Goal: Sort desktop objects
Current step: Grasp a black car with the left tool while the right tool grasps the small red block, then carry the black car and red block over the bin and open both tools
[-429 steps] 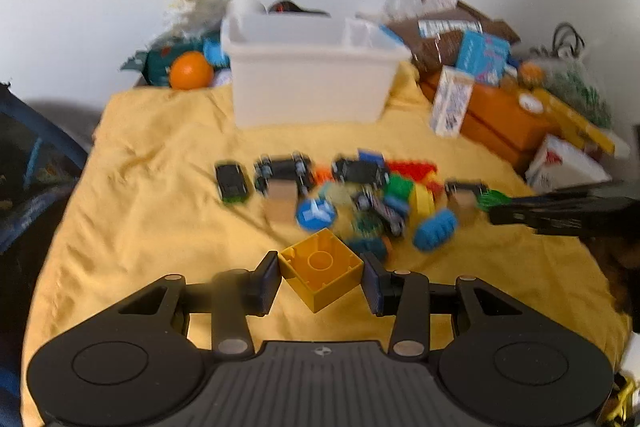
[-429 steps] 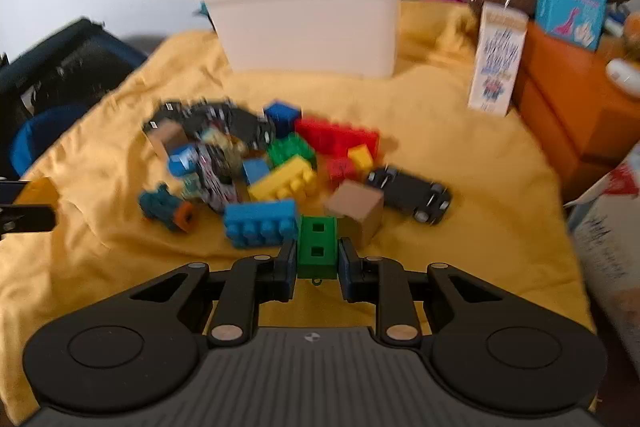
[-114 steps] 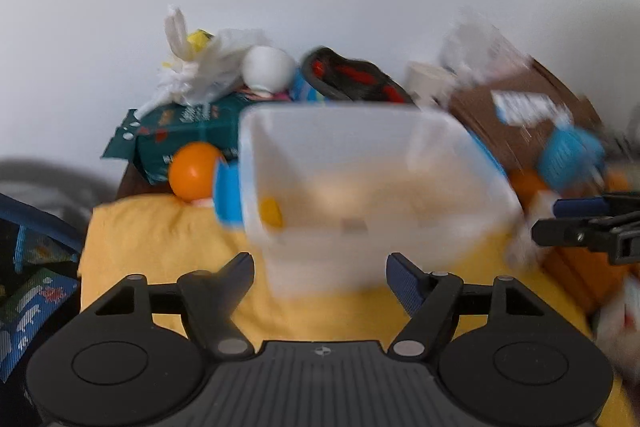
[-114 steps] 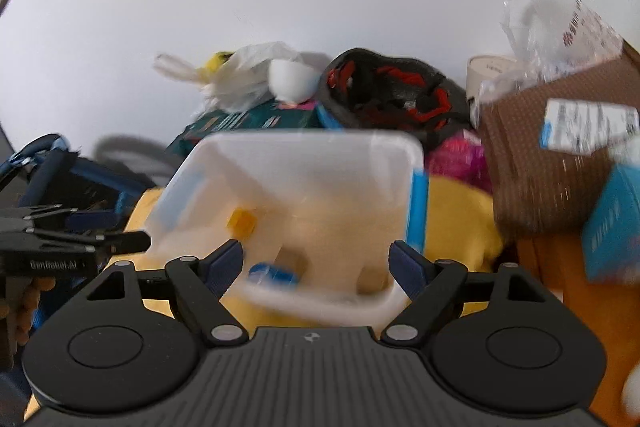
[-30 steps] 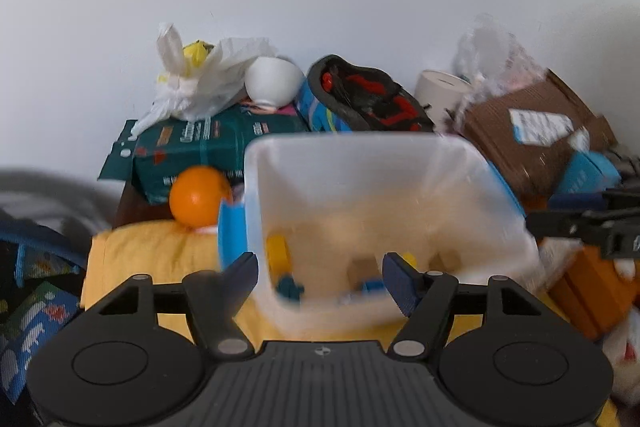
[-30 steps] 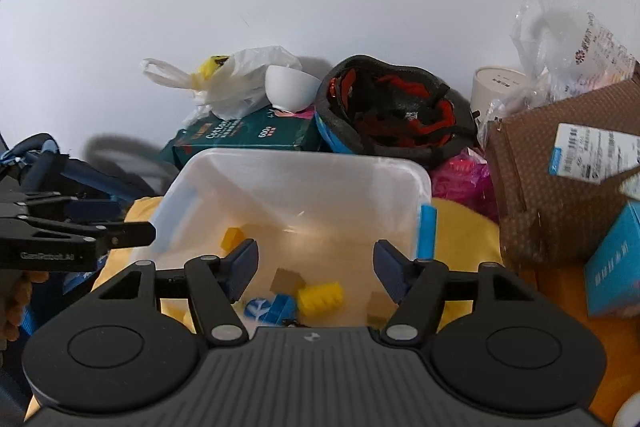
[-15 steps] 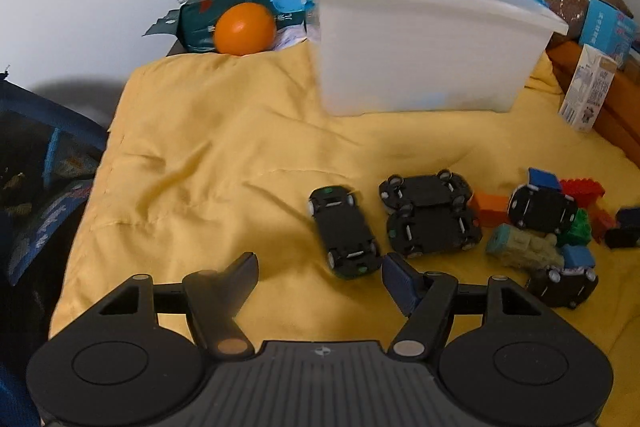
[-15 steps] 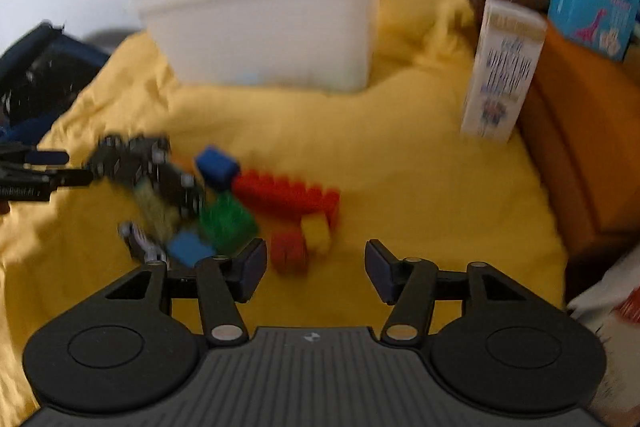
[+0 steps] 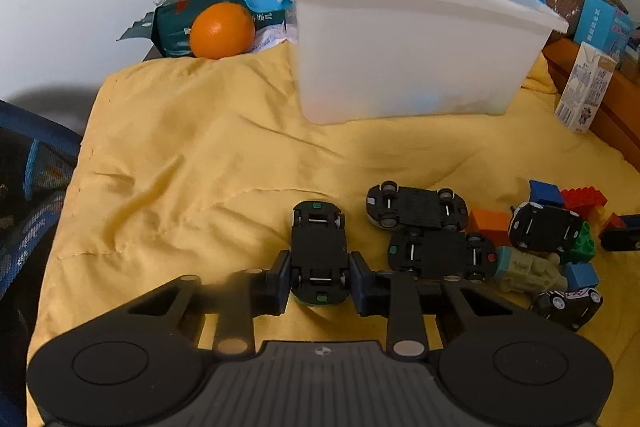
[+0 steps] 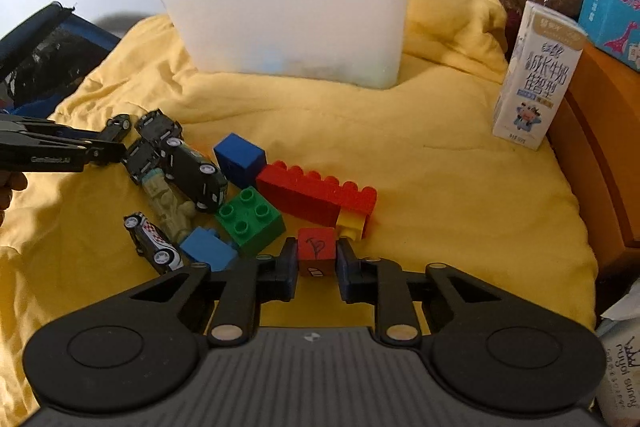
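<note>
On the yellow cloth (image 9: 192,155) lies a black toy car (image 9: 318,243), upside down. My left gripper (image 9: 319,279) is closing, and its pads touch the car's two sides near its rear wheels. In the right wrist view a small red cube (image 10: 316,247) sits beside a yellow brick (image 10: 352,223). My right gripper (image 10: 317,265) is closing with the cube between its pads, which touch both of its sides. The white plastic bin (image 9: 400,39) stands at the back of the cloth. The left gripper's fingers (image 10: 96,151) show at the left edge of the right wrist view.
Two more overturned black cars (image 9: 416,209) lie right of the held one. A long red brick (image 10: 316,195), a green brick (image 10: 250,219), blue blocks (image 10: 240,159) and a small checkered car (image 10: 152,243) crowd the cube. A milk carton (image 10: 536,79) and an orange (image 9: 222,31) stand further back.
Both grippers came down from above the bin to the cloth. The left jaws closed around the overturned black car, the right jaws around the red cube.
</note>
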{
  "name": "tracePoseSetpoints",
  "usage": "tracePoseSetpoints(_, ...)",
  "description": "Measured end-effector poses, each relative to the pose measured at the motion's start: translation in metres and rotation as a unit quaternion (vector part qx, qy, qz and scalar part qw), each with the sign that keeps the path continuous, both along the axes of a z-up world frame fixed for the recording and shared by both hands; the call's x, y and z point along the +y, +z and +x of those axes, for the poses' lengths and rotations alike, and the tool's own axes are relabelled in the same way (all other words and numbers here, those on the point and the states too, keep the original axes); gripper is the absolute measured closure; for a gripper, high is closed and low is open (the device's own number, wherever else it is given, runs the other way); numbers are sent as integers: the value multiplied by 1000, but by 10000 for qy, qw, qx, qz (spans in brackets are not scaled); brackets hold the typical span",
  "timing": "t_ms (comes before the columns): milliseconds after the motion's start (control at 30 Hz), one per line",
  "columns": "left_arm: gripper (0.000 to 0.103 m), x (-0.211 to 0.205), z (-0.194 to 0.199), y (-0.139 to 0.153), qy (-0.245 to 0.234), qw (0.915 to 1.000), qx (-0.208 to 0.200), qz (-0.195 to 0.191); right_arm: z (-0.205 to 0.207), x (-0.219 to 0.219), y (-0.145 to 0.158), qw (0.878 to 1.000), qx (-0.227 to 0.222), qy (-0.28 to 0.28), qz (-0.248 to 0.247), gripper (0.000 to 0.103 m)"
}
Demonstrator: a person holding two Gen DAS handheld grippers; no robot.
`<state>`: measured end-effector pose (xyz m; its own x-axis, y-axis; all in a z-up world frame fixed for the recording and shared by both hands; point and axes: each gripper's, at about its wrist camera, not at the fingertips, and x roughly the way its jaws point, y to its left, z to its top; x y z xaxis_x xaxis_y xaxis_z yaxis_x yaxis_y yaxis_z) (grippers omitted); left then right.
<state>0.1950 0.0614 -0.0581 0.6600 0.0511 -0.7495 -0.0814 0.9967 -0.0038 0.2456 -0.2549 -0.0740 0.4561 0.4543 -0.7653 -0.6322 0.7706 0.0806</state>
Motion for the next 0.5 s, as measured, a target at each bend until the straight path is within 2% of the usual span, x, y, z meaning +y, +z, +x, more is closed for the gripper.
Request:
tracePoseSetpoints(233, 70, 12, -17, 33, -55, 9992, -384, -29, -4, -16, 29, 9988, -159, -104, 452, 81)
tracePoseSetpoints(367, 70, 7, -15, 70, -201, 9972, -702, -171, 2, -15, 59, 9963, -321, -171, 773, 81)
tracePoseSetpoints(500, 70, -3, 6, 110, -342, 9944, -931, -363, 20, -4, 93, 9931, -499, -150, 1048, 81)
